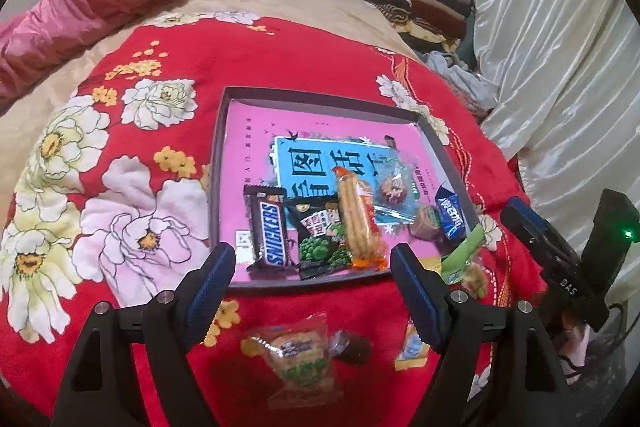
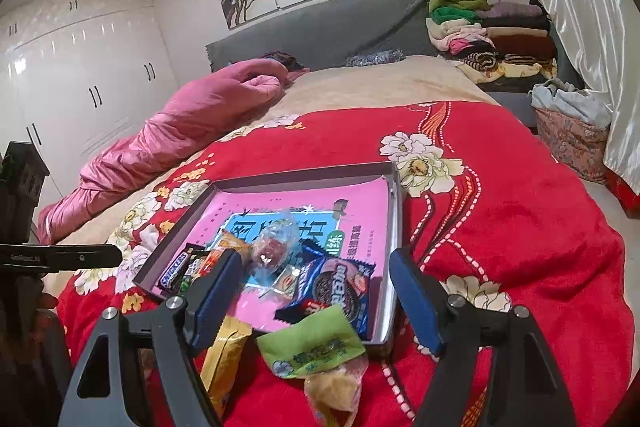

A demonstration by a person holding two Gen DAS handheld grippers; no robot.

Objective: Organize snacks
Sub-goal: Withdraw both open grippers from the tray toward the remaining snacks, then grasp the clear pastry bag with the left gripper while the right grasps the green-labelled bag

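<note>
Jaws of left gripper (image 1: 312, 291) spread just above a wrapped cookie (image 1: 298, 357).

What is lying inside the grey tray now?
Inside the tray: a Snickers bar, a green pea packet, a long orange-wrapped stick, an Oreo pack, and clear-wrapped sweets. They partly cover the pink printed sheet.

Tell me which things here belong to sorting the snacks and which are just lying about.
Part of the job:
tray
Snickers bar
green pea packet
Oreo packet
green-wrapped snack, outside the tray
cookie packet, outside the tray
left tongs, open
right tongs, open

Just lying about:
pink quilt
folded clothes
wardrobe
</note>
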